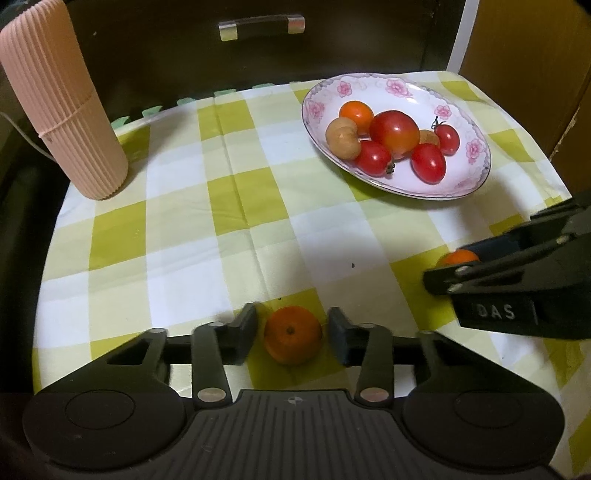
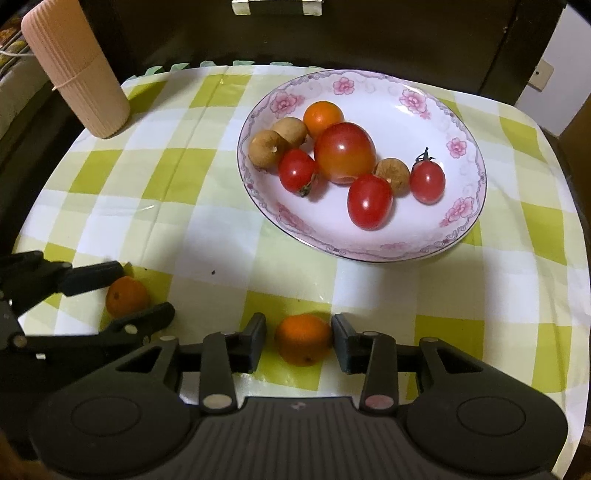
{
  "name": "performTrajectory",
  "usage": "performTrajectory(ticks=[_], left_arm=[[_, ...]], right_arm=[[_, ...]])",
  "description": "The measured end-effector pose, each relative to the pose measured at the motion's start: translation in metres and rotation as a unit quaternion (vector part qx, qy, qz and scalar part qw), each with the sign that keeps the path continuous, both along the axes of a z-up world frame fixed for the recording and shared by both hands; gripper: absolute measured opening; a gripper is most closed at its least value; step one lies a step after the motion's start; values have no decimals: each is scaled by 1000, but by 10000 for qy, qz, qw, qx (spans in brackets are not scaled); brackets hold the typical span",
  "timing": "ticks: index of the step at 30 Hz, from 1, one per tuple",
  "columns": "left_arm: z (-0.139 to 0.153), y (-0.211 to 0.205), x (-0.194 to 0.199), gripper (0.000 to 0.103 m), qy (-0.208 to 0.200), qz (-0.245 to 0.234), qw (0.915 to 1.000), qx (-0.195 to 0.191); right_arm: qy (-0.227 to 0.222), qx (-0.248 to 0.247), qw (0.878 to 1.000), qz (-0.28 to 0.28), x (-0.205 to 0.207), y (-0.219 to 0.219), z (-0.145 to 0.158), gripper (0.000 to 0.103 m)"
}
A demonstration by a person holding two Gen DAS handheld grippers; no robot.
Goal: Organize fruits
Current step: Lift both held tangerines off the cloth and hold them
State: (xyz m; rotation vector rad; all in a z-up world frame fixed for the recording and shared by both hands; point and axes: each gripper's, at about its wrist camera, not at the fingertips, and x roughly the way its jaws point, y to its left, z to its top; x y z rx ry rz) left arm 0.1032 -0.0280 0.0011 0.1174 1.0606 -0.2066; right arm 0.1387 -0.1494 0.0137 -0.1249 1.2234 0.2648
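Note:
A small orange (image 1: 293,334) lies on the checked cloth between the fingers of my left gripper (image 1: 293,332), with a thin gap at each pad, so the gripper is open. A second small orange (image 2: 304,339) lies between the fingers of my right gripper (image 2: 299,338). Its right pad is close against the fruit and a gap shows at its left pad. Each view shows the other gripper: the right gripper (image 1: 454,264) around its orange (image 1: 458,256), the left gripper (image 2: 122,297) around its orange (image 2: 127,297). Further back, the flowered plate (image 1: 454,173) (image 2: 424,122) holds tomatoes, longans and an orange.
A tall pink ribbed cylinder (image 1: 62,107) (image 2: 75,70) stands at the back left of the small table. Behind the table is a dark cabinet with a handle (image 1: 262,26). A cardboard box (image 1: 528,66) stands at the right. The cloth (image 1: 221,229) reaches the table's edges.

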Motion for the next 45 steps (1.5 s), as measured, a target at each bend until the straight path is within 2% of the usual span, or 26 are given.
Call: performTrajectory(ticks=[2, 12, 21, 45], left_arm=[[1, 0, -1, 40, 10, 4, 10000, -15], [4, 4, -5, 39, 127, 174, 9997, -87], [4, -20, -18, 39, 105, -183, 9997, 131], [16, -38, -23, 40, -272, -446, 9979, 381]], right_arm=[[-25, -34, 10000, 35, -4, -2, 1, 31], [-278, 331, 9987, -253, -25, -30, 16, 30], [-256, 419, 9981, -359, -43, -48, 12, 30], [-561, 367, 9977, -124, -56, -32, 29, 30]])
